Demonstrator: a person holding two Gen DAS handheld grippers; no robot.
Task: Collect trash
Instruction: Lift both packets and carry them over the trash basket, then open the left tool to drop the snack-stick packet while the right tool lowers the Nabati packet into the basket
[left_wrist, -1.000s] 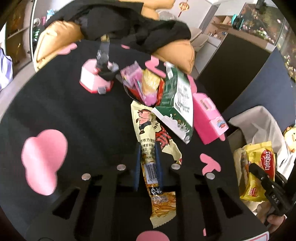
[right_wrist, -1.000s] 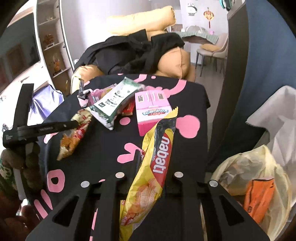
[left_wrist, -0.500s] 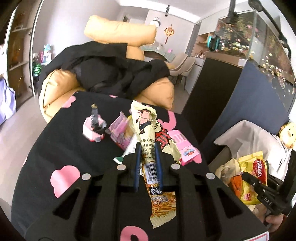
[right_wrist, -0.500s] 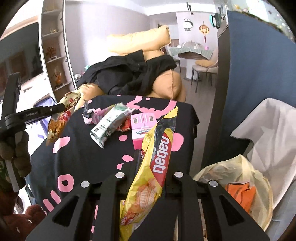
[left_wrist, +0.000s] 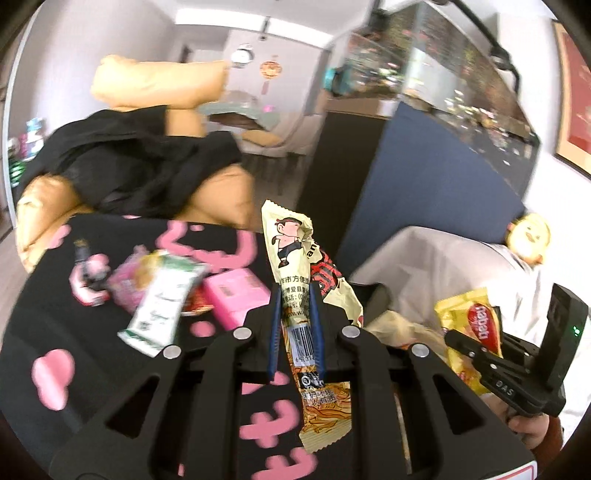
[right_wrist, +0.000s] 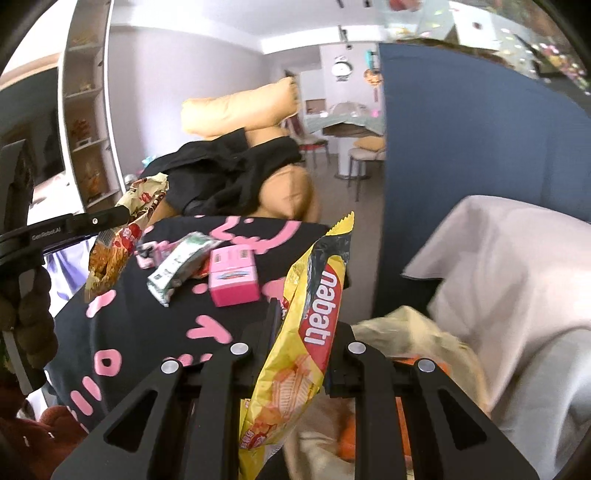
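A tan sofa (left_wrist: 221, 195) draped with black clothing (left_wrist: 122, 173) sits centre-left; a blue partition (right_wrist: 461, 147) fills the right, white shelves (right_wrist: 88, 110) upper left.

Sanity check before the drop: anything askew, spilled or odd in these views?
Nothing spilled. Left gripper pinches the noodle wrapper mid-length, its ends flopping free. Right gripper holds the nabati wrapper the same way. A green carton lies tipped on the table beside the pink box.

The green carton (left_wrist: 162, 301) on the table (left_wrist: 44, 317) is smeared, its print unreadable. The trash bag (right_wrist: 417, 332) sits mostly behind the right gripper (right_wrist: 301, 325) (contents just an orange blur).
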